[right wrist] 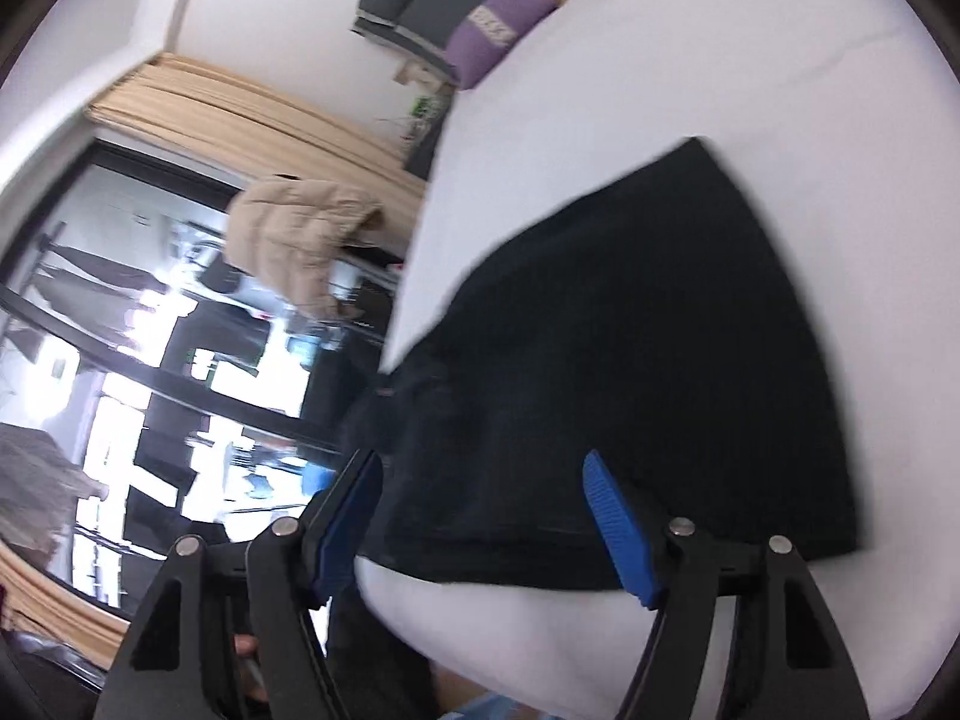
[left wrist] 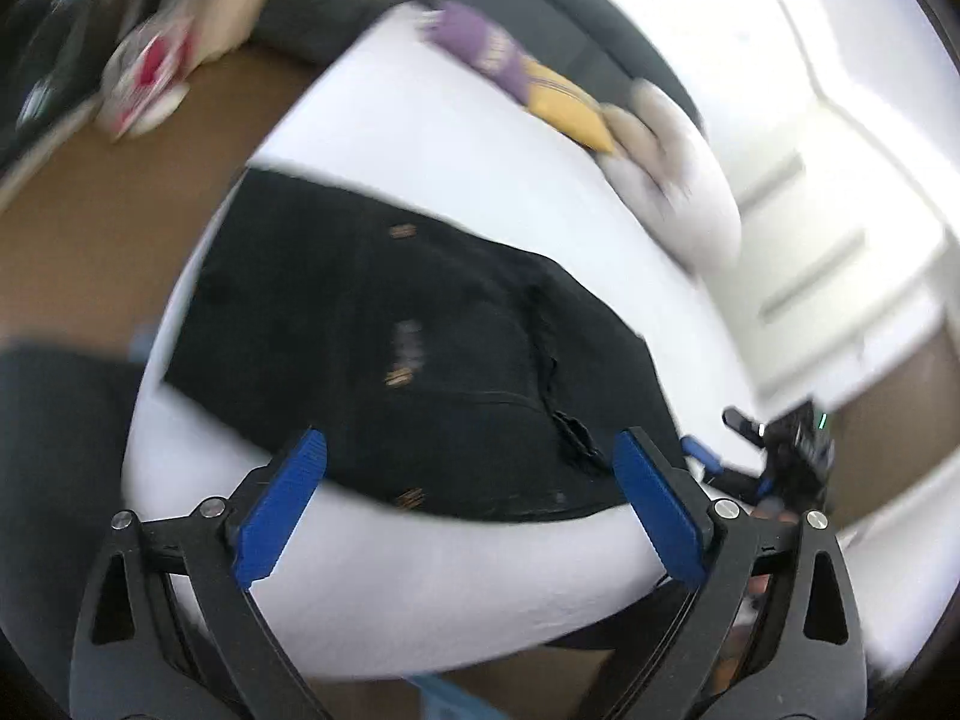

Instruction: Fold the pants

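Hovering tilted downward, the left gripper (left wrist: 471, 456) and right gripper (right wrist: 483, 480) both gaped, holding nothing; folded black pants (left wrist: 396, 348) lay just ahead on the white bed (left wrist: 420, 600), pillows (left wrist: 528, 78) beyond.

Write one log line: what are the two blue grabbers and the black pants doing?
left gripper: open, empty | right gripper: open, empty | black pants: folded, lying on white bed
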{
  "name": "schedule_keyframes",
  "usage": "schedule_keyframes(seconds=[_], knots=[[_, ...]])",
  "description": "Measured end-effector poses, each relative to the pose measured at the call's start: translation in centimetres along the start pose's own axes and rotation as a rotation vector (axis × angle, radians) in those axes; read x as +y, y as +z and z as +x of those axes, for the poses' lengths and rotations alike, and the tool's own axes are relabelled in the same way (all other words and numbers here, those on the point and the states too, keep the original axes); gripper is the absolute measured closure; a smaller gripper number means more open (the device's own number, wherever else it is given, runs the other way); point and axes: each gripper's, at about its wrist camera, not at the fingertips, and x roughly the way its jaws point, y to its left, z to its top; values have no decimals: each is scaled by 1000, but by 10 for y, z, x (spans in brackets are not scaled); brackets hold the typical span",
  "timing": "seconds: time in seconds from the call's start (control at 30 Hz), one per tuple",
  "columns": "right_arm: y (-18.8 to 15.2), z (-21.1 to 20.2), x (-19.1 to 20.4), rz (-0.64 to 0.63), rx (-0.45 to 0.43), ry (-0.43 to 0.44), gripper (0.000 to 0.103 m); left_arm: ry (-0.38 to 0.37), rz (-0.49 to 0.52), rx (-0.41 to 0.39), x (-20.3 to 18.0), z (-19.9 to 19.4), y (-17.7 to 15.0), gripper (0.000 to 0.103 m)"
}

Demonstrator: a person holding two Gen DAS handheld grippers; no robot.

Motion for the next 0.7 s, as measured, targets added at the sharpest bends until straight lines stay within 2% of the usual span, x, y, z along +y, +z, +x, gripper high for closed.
schedule_keyframes(seconds=[0.07,0.13,0.2,0.3,0.5,0.53,0.57,0.6,0.67,0.7], knots=[[3,10,7,4,9,41,41,-23,-124,-23,26,-8,0,5],[6,24,18,0,25,70,46,-68,-290,-12,54,-5,-2,6],[8,35,25,-2,41,81,51,-121,-406,-2,75,3,-5,6],[8,48,32,-1,60,99,52,-160,-480,14,90,16,-7,7],[9,54,33,2,77,108,58,-245,-580,-39,108,32,4,11],[9,52,32,4,77,102,60,-244,-587,-39,110,35,6,18],[10,51,32,5,79,94,62,-248,-599,-39,112,38,8,33],[13,51,31,4,83,80,63,-248,-610,-34,112,39,9,40],[17,49,28,-1,95,34,70,-244,-625,-29,116,43,11,63],[19,51,30,-2,104,16,73,-241,-617,-28,117,43,12,69]])
